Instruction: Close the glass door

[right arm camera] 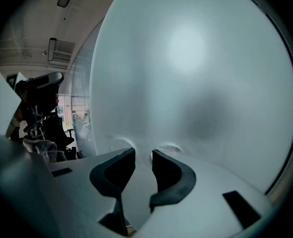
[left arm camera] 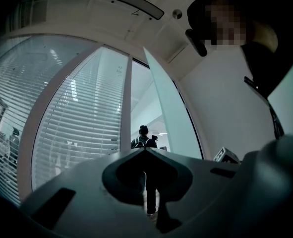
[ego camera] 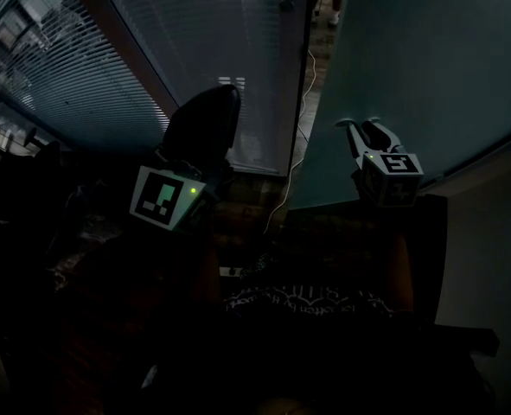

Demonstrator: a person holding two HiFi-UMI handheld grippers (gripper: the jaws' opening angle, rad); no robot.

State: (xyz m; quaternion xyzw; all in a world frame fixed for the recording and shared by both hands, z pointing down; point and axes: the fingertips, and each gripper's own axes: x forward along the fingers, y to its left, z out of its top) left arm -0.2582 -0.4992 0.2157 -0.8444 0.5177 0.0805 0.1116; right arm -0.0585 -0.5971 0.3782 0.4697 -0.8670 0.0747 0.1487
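Two tongs are up in front of me, one in each hand. My right gripper (ego camera: 363, 126) sits with its tips at the frosted glass door (ego camera: 411, 59), jaws released with a narrow gap and nothing between them; its own view shows each tip mirrored in the pane, though I cannot tell whether they truly touch. My left gripper (ego camera: 223, 100) is clenched on nothing, its jaws meeting at a point, held before the slatted blinds (ego camera: 194, 41).

The door stands upright, its long axis vertical, on my right. It hangs ajar, its free edge facing left toward the blinds with a slim opening between them. A white cable (ego camera: 303, 102) trails down along that opening in the head view.

The right gripper view (right arm camera: 142, 153) is nearly filled by the pale pane (right arm camera: 196, 73). Only the left gripper view (left arm camera: 145, 150) looks through the opening, where a person (left arm camera: 144, 138) stands beyond the door's edge (left arm camera: 168, 118).
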